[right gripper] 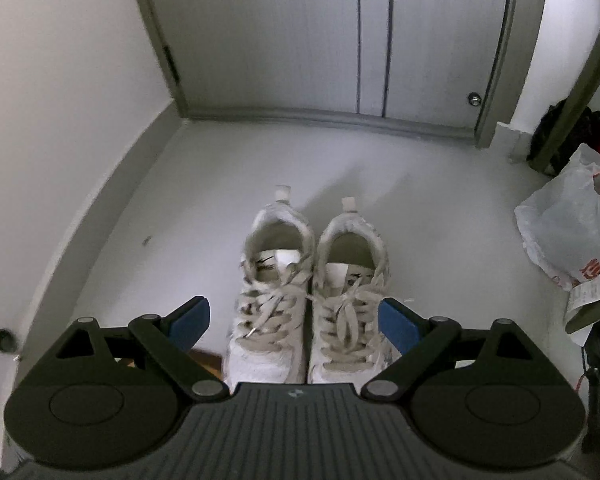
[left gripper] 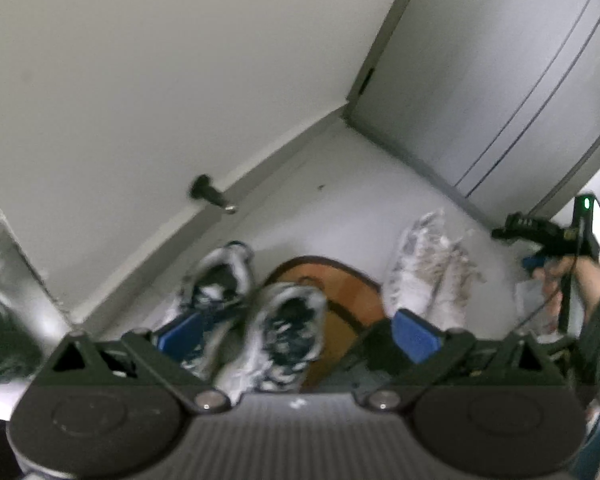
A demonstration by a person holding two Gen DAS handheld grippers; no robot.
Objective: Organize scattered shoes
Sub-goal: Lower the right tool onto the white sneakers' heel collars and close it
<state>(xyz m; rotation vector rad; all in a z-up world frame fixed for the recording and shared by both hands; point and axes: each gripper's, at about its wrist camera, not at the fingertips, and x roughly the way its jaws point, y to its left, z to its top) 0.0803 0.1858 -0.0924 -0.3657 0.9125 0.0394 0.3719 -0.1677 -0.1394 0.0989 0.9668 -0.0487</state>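
White laces and grubby white uppers are filling my right wrist view: the white sneakers (right gripper: 310, 296) are sitting side by side on the pale floor (right gripper: 204, 200), touching, heels toward the grey door (right gripper: 300, 32). Dark marks are showing on both tongues, but I am not able to read them. My right gripper (right gripper: 296, 322) is hovering over their toes with its blue pads (right gripper: 396, 324) standing wide apart, clamped on nothing.

Off to the right a white plastic bag (right gripper: 572, 232) is slumping on the floor, carrying red print and a paper slip too small to read; what it is holding I cannot tell.

Through my left wrist view, blurred, the dark-and-white sneakers (left gripper: 252, 312) are lying loosely angled near the wall (left gripper: 120, 80), one of them overlapping an orange-brown mat (left gripper: 344, 300). My left gripper (left gripper: 296, 336) is hanging above that shoe, pads spread and gripping nothing. The white pair is lying just beyond the mat's far side, and a black doorstop (left gripper: 210, 192) is sticking out of the wall behind. My other hand (left gripper: 572, 276) is showing at the right edge.
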